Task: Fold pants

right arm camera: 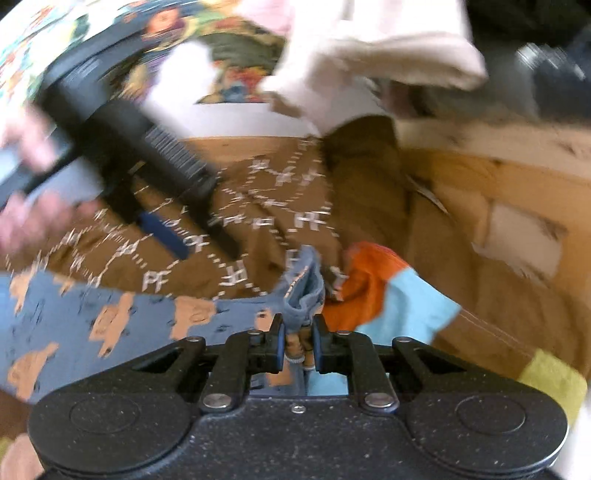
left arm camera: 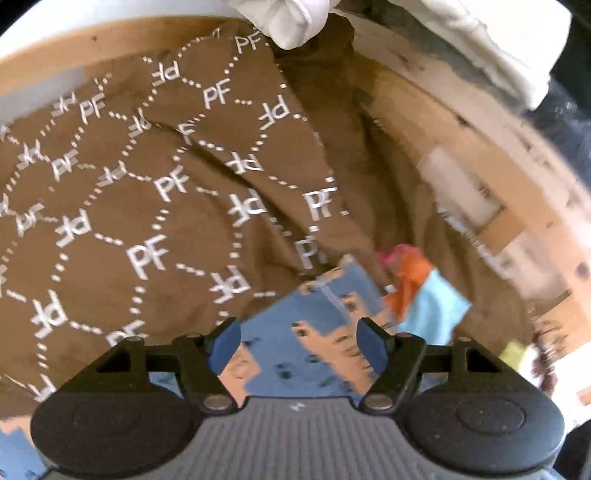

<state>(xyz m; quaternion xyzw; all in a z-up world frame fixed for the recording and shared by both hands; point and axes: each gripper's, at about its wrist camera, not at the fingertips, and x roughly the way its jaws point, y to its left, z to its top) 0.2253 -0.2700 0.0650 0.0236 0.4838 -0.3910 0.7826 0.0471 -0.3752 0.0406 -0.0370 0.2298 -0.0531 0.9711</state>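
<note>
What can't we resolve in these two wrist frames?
- Blue patterned pants: full outline. Right wrist view: cut off by the left edge and the right gripper body. Left wrist view: the open left gripper covers them.
- Left gripper, right wrist view: motion-blurred, jaw state unreadable there.
- Orange and light-blue cloth: garment type unclear, bunched and blurred.
- White fabric: cut off by the top edge.
- Brown PF-print cloth: extent unclear.

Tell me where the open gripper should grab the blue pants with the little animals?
Probably the free edge of the blue pants, right ahead of the left hand-held gripper. Its jaws are open with the cloth lying flat between them, so come straight forward and low, sliding one finger under. The right hand-held gripper already pinches the bunched corner beside the orange cloth, so choose a spot away from there.
</note>
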